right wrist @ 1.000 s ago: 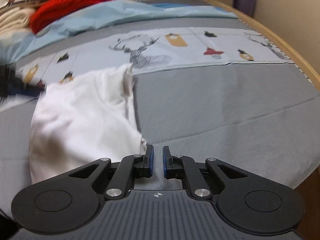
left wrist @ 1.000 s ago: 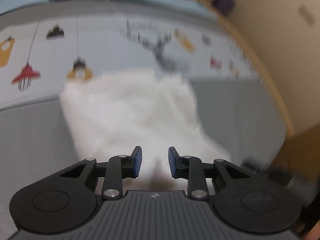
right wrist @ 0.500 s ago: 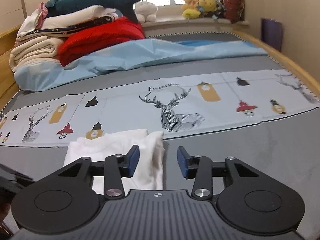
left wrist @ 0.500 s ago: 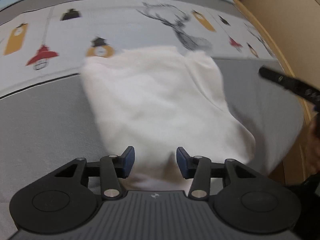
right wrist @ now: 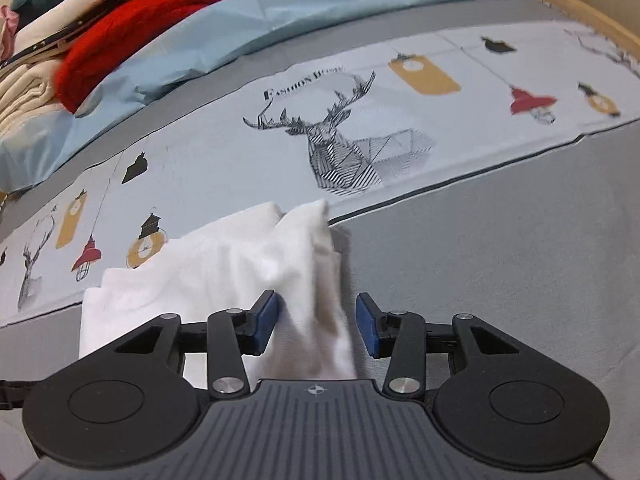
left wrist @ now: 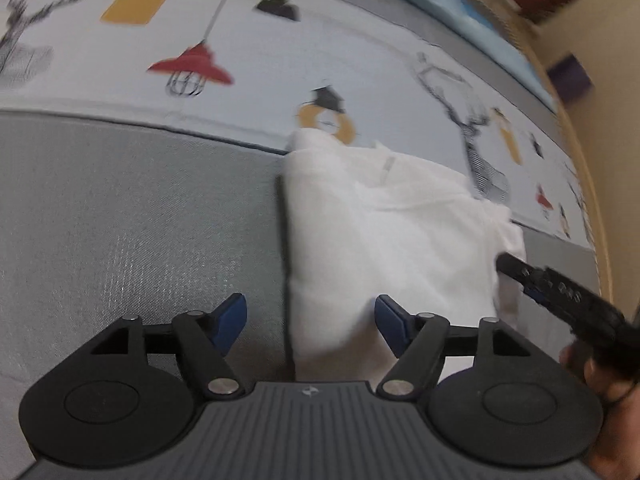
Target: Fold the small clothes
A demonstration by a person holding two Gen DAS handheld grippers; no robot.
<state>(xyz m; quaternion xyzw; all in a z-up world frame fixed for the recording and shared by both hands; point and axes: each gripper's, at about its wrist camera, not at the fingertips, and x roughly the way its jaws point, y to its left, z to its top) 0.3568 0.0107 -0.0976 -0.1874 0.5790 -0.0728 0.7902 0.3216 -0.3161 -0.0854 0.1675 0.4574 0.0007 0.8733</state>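
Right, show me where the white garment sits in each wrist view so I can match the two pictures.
Left wrist view: the white garment lies right of centre on the grey sheet, its far edge on the printed cloth.
Right wrist view: the white garment lies lower left of centre, its right edge standing between the open pads.
Shared landmark: the orange lamp print at the garment's far left corner.

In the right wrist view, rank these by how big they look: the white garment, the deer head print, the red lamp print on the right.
1. white garment, largest, though it lies nearest the camera
2. deer head print
3. red lamp print, smallest
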